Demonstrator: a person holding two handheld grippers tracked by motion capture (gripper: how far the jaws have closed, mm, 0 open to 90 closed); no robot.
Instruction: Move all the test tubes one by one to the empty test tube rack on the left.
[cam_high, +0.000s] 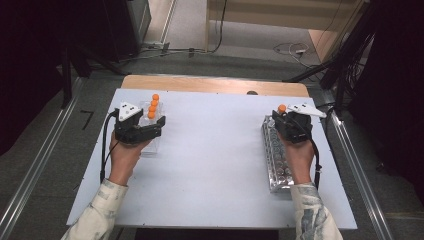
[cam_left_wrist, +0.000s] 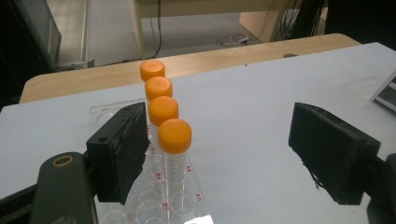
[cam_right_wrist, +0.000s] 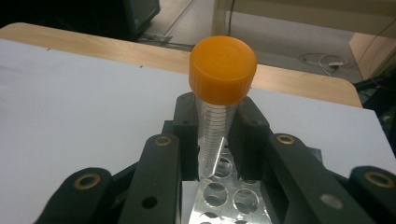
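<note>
At the left of the white table (cam_high: 215, 165), the left gripper (cam_high: 150, 127) rests beside a clear rack (cam_left_wrist: 154, 196) that carries four orange-capped tubes (cam_left_wrist: 174, 140) in a straight row running away from the person. In the left gripper view its jaws stand wide apart with nothing pressed between them: one pad sits just beside the nearest tube, the other well off over bare tabletop. The rack's empty holes bear small red labels, too small to read with confidence.

The middle of the table is plain white surface, with a strip of wooden edge (cam_high: 215, 85) at the far side.

At the right, a second clear rack (cam_high: 276, 160) lies lengthwise along the table edge, its many holes empty as far as the high view lets one judge. The right gripper (cam_high: 286, 120) hovers over this rack's far end, its jaws closed on a single tube (cam_right_wrist: 212, 135) with an orange cap (cam_right_wrist: 222, 69). In the right gripper view that tube stands upright between the pads, its pointed tip just above the rack's holes.
</note>
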